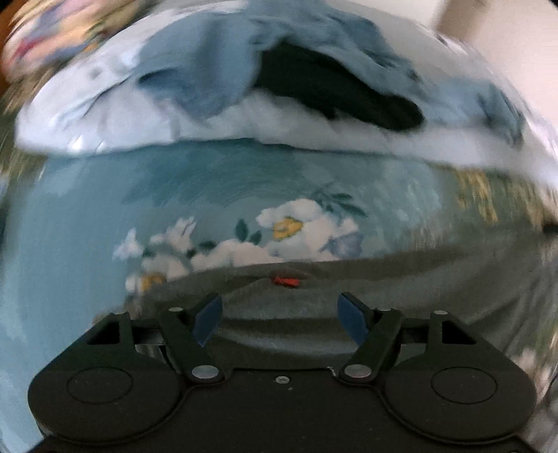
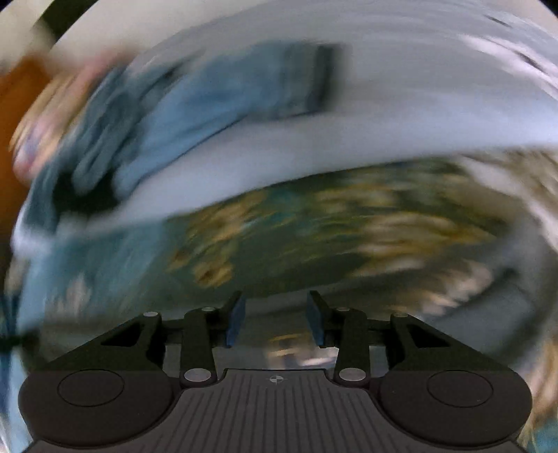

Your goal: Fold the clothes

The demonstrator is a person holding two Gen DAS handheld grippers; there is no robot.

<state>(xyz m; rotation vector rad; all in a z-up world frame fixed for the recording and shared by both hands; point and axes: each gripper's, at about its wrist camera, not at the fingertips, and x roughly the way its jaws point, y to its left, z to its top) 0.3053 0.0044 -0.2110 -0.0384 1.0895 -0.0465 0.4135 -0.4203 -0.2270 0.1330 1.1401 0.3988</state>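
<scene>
A crumpled blue garment (image 1: 209,62) and a black one (image 1: 331,87) lie heaped on a pale blue cloth (image 1: 104,115) at the far side of the left wrist view. Close under my left gripper (image 1: 279,303) lies a grey garment (image 1: 401,278) with a small red tag (image 1: 286,280). That gripper is open, with nothing between its blue pads. The right wrist view is heavily blurred. It shows the blue garment (image 2: 226,94) on the pale cloth (image 2: 383,115) at upper left. My right gripper (image 2: 275,303) is open with its pads apart and nothing between them.
Everything rests on a teal bed sheet (image 1: 104,209) printed with white and yellow flowers, seen green and yellow (image 2: 314,226) in the right wrist view. A colourful patterned cloth (image 1: 52,31) lies at the far left. An orange-brown surface (image 2: 17,104) borders the left edge.
</scene>
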